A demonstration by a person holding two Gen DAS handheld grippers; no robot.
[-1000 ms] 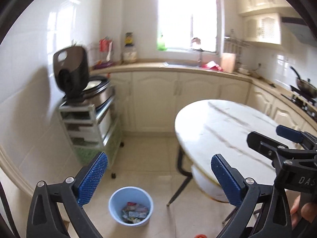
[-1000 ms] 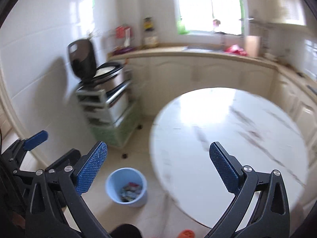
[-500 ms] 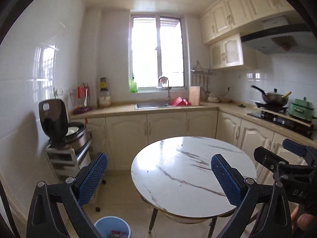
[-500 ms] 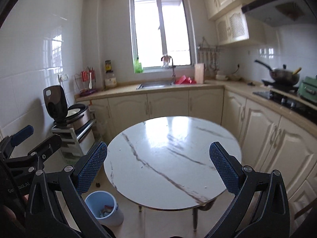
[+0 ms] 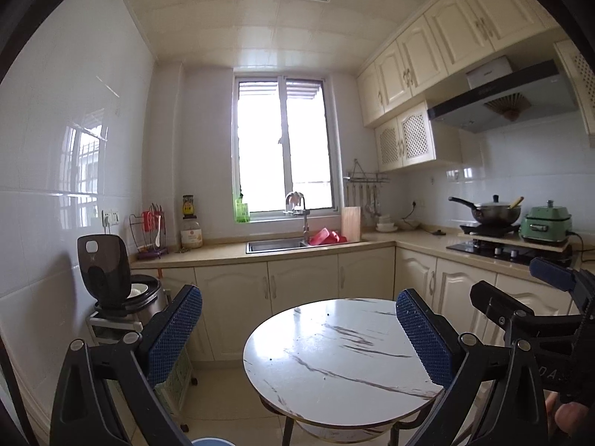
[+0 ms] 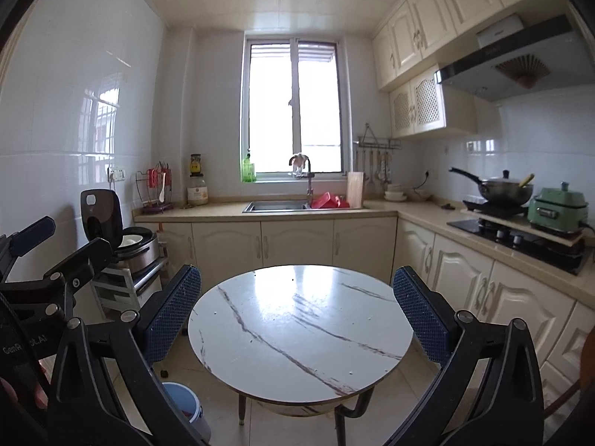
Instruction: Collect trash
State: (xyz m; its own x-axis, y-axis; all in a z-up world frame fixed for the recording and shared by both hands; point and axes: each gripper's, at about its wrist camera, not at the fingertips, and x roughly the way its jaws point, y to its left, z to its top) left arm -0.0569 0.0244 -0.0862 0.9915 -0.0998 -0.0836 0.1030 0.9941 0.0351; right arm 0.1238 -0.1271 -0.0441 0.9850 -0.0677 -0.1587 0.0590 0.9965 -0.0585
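Note:
A light blue trash bin stands on the floor left of the round marble table; only its rim shows at the bottom of the left wrist view. My left gripper is open and empty, held high and level before the table. My right gripper is open and empty, also high before the table. The left gripper also shows at the left of the right wrist view. No loose trash shows on the tabletop.
A rice cooker with raised lid sits on a small cart at the left wall. Counter, sink and cabinets run along the back. A stove with a wok and green pot is at the right.
Both grippers have tilted up and pulled back from looking down at the bin and floor. The view now takes in the whole kitchen; the bin has slid to the bottom edge.

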